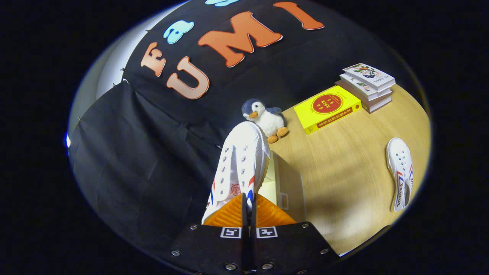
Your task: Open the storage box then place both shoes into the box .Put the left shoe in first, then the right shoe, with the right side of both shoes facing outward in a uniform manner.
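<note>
Progress: one shoe is lifted, held in the gripper (247, 208); by my reading it is on its way to the box, so the first placing is under way and not finished.
Left to do: set this shoe down in the box, then fetch the second shoe and lay it in facing the same way.
Gripper: its fingers are nearly closed, pinching the thin edge of the held shoe (240, 164) at its opening; both fingers press on it.
Held shoe: white canvas sneaker with rows of eyelets, red and blue stripes on the side and a pale sole edge; it points away from the fingers, raised above the table.
Which shoe: I cannot tell for certain whether it is the left one.
Storage box: a pale box (280, 187) shows just beside and below the held shoe, on the wooden table (344, 172); its lid state is hard to judge.
Second shoe: the other white sneaker (400, 172) lies on the table, well apart from the box.
Other things: a plush penguin (265, 118), a yellow book (328, 109) and a stack of books (366, 86) sit beyond the shoe.
</note>
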A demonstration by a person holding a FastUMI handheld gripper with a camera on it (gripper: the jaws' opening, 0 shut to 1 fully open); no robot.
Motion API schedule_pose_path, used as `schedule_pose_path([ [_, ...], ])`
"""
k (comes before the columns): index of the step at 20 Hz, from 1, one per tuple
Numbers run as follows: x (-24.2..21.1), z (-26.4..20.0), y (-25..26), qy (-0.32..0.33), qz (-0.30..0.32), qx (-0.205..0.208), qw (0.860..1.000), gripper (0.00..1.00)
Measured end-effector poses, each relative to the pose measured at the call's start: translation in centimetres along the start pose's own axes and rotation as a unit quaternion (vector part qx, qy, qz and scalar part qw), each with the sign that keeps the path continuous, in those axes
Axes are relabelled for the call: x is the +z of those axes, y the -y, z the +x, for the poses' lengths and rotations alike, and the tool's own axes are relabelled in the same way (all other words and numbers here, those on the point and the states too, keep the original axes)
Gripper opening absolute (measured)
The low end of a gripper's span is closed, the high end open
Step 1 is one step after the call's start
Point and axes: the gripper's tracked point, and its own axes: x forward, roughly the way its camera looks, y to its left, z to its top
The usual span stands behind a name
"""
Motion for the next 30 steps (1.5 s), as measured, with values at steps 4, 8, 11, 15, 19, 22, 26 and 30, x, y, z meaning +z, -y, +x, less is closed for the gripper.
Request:
schedule_pose_path([
  [4, -4.1, 3.5, -1.6, -0.044, -0.004, -0.01, 0.999, 0.0],
  [8, -6.6, 6.5, -0.7, -0.069, -0.026, -0.053, 0.996, 0.0],
  [11, -7.6, 7.8, -0.4, -0.072, -0.035, -0.07, 0.994, 0.0],
  [15, -7.9, 8.1, -0.3, -0.064, -0.062, -0.085, 0.992, 0.0],
  [19, -10.1, 9.3, -0.9, -0.085, -0.068, -0.09, 0.99, 0.0],
  [22, -10.3, 10.0, -0.7, -0.084, -0.07, -0.106, 0.988, 0.0],
  [26, -11.2, 11.2, -2.0, -0.097, -0.067, -0.093, 0.989, 0.15],
  [30, -9.3, 10.0, -2.4, -0.075, -0.072, -0.082, 0.991, 0.72],
])
